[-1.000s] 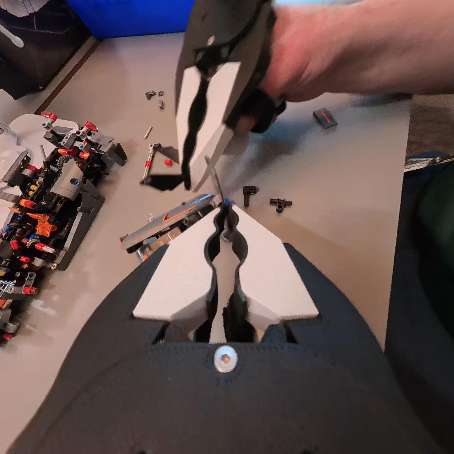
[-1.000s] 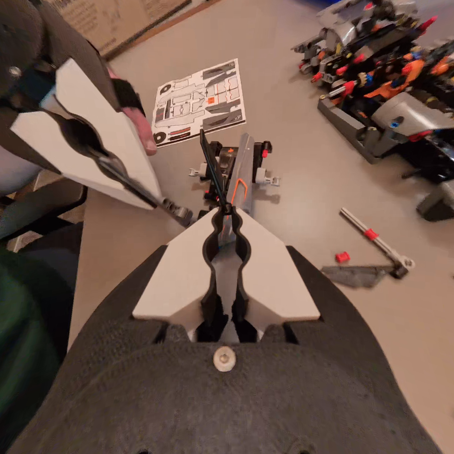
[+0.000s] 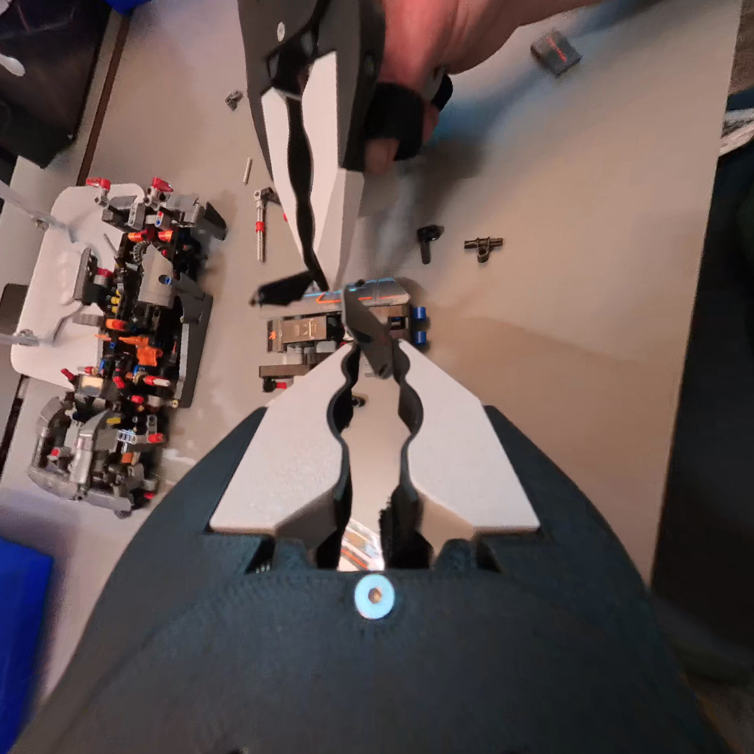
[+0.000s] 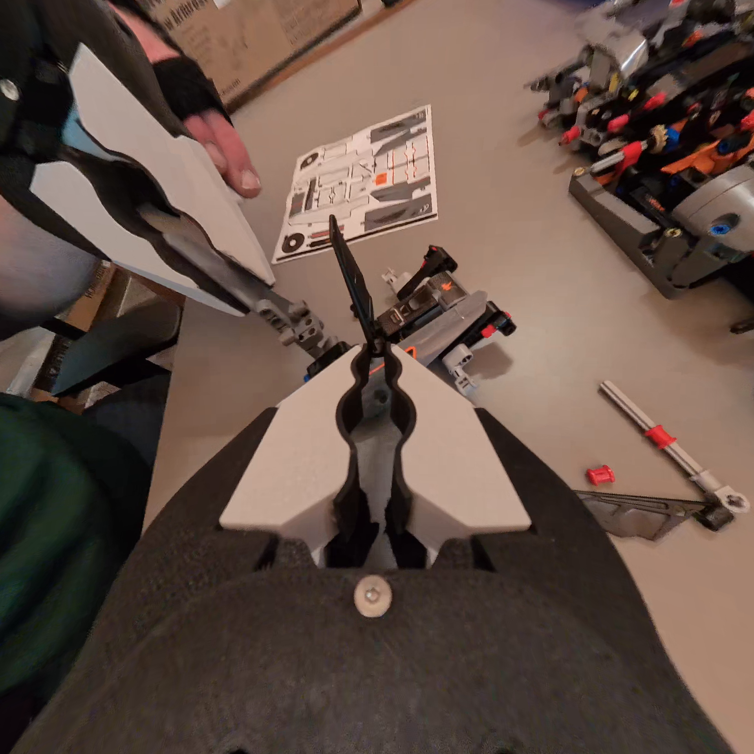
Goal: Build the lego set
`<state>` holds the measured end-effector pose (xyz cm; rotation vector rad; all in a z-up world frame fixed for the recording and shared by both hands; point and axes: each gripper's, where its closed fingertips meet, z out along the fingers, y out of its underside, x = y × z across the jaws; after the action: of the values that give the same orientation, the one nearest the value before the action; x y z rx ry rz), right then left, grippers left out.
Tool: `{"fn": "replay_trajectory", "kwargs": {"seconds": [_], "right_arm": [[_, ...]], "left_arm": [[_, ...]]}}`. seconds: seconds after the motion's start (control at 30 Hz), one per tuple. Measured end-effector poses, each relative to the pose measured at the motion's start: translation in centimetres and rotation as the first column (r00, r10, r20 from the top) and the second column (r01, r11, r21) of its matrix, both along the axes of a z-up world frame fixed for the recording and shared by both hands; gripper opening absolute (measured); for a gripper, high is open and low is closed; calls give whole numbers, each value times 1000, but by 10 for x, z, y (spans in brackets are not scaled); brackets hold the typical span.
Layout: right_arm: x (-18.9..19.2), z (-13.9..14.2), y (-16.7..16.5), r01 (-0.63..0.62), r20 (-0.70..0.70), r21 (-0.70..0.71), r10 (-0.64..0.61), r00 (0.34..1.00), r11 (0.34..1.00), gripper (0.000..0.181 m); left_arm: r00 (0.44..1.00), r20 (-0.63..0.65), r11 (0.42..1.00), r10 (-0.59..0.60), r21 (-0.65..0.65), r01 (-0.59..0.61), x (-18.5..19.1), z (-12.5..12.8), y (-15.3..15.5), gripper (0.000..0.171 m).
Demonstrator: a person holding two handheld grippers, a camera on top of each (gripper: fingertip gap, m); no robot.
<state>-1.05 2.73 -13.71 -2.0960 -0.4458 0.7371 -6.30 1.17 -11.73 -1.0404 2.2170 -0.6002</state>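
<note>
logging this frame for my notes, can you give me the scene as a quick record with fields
surface: grey table
left hand-held gripper: shut on a dark grey lego piece
right hand-held gripper: shut on a thin black panel
between the grippers: small grey and black sub-assembly on the table
large build: partly built car, left side in the left wrist view
paper: sticker sheet lying flat beyond the sub-assembly
loose parts: grey rod with red collar, red bush
</note>
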Motion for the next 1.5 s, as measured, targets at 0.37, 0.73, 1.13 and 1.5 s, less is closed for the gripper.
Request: {"fn": "replay_trajectory", "kwargs": {"seconds": [0.37,0.73,1.13,1.5], "right_arm": [[40,13,-53,54,159,70,-65,985,996,4],[53,6,-99,142,248,148,-176,953,979,5],[59,-3,-108,150,249,171,-190,950,974,5],[61,-7,-109,148,231,180,-188,955,973,5]], "left_arm": [[998,26,976,65,-208,-58,-28,31,-51,13],[979,53,955,194,-240,-177,31,-10,-102,26],[949,-17,947,315,-67,-315,70,-39,-80,28],[896,-173,892,410,-128,-433,66,-59,-82,28]]}}
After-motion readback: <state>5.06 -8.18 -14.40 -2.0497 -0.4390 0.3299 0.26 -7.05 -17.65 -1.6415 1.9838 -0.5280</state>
